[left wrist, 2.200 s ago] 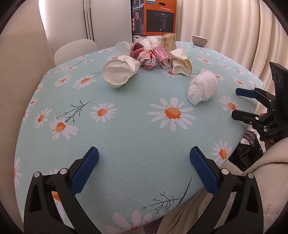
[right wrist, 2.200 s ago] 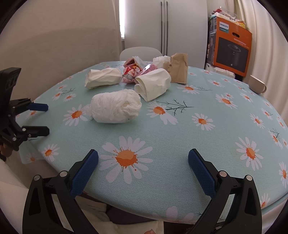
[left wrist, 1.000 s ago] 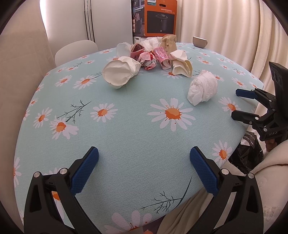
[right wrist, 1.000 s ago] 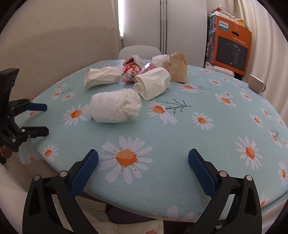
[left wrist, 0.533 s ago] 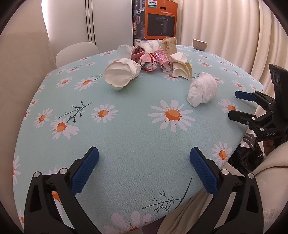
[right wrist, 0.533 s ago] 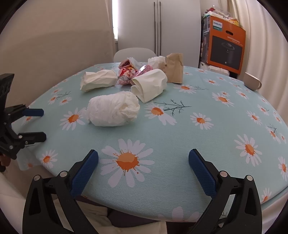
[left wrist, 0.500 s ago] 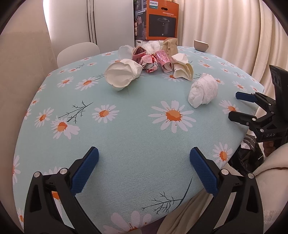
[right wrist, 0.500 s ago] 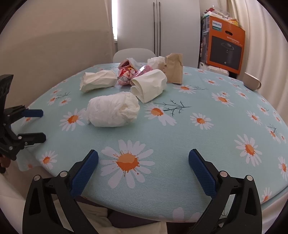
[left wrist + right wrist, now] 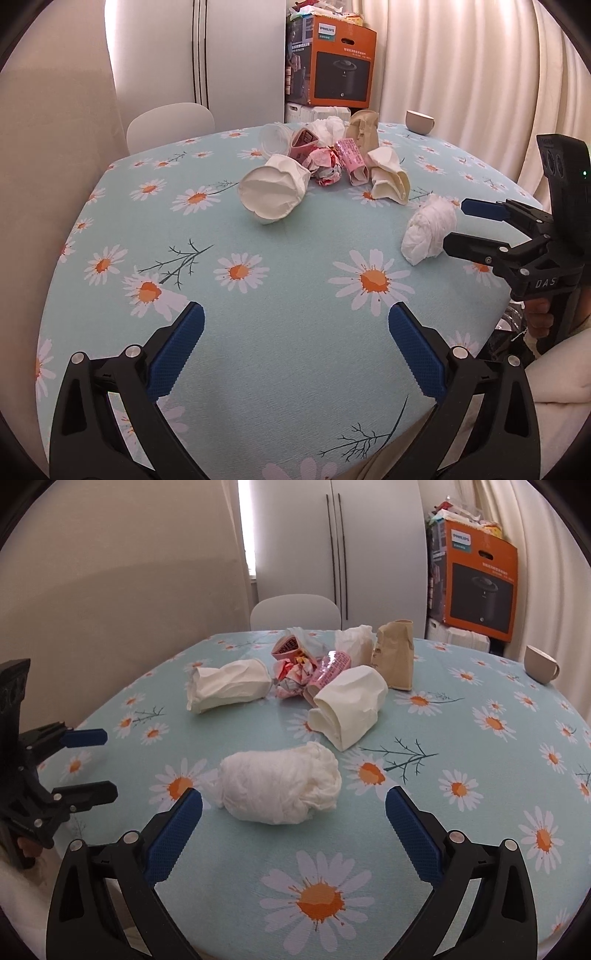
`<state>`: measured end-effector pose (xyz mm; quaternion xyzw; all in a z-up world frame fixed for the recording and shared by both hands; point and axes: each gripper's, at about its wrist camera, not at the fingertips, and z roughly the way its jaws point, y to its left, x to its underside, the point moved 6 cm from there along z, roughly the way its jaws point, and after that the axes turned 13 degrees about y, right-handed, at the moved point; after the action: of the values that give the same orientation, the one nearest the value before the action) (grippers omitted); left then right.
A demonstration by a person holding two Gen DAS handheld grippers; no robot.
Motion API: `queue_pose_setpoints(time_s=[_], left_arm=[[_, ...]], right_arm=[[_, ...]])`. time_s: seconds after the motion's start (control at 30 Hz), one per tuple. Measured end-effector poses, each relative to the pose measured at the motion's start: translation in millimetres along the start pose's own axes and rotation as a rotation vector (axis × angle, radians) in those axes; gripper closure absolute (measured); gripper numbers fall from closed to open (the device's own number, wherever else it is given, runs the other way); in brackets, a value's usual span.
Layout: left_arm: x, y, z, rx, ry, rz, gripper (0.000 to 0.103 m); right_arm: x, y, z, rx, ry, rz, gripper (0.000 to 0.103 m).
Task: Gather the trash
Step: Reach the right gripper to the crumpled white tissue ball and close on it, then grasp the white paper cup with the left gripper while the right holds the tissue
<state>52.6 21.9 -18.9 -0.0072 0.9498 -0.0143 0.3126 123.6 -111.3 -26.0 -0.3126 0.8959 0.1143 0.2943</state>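
Note:
A crumpled white tissue wad (image 9: 280, 786) lies near the table's front edge, just ahead of my open right gripper (image 9: 293, 825); in the left wrist view the tissue wad (image 9: 428, 232) sits right before that right gripper (image 9: 456, 225). Behind it lie a crushed white paper cup (image 9: 349, 709), another crushed white cup (image 9: 229, 685), pink and red wrappers (image 9: 314, 672), a brown paper bag (image 9: 397, 657) and more tissue (image 9: 354, 642). My left gripper (image 9: 295, 352) hangs open over bare tablecloth, holding nothing; the right wrist view shows this left gripper (image 9: 94, 764) at the table's left edge.
The round table wears a light blue daisy tablecloth (image 9: 280, 295). A beige mug (image 9: 541, 668) stands at the far right. A white chair (image 9: 295, 611) sits behind the table, with an orange box (image 9: 480, 579) and cupboard beyond. A black bag (image 9: 506, 339) shows below the table edge.
My right gripper has moved forward toward the tissue wad, which now sits close before its fingers. The left gripper has barely shifted. Both stay open.

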Motion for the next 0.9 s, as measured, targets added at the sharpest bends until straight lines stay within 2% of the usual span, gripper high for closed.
queue_pose_setpoints(time_s=[0.1, 0.2, 0.23, 0.27, 0.37, 0.47, 0.57, 0.67, 0.9], left_arm=[[-4, 8, -4, 0.03, -0.017, -0.028, 0.005], [-8, 19, -8, -0.01, -0.04, -0.038, 0.005], [-10, 22, -9, -0.013, -0.043, -0.043, 0.005], [-12, 26, -10, -0.006, -0.044, -0.051, 0.005], [-17, 32, -10, 0.014, -0.043, -0.063, 0.005], [-24, 34, -8, -0.008, -0.033, -0.052, 0.005], [-32, 30, -3, 0.005, -0.015, -0.035, 0.005], [-41, 25, 4, 0.022, -0.004, -0.027, 0.005], [-62, 16, 21, 0.041, 0.027, -0.034, 0.005]], right_arm=[[-10, 3, 9, -0.012, 0.027, 0.015, 0.008], [-16, 7, 17, 0.008, 0.051, 0.003, 0.008], [-18, 9, 20, 0.008, 0.054, 0.001, 0.013], [-20, 10, 22, 0.009, 0.063, 0.001, 0.047], [-25, 10, 21, -0.016, 0.057, -0.012, 0.047], [-29, 10, 14, 0.007, 0.026, -0.032, 0.047], [-33, 6, 8, 0.012, 0.008, -0.037, 0.047], [-36, -1, 5, -0.025, 0.01, -0.021, 0.047], [-38, -26, -10, 0.001, -0.026, -0.01, 0.047]])
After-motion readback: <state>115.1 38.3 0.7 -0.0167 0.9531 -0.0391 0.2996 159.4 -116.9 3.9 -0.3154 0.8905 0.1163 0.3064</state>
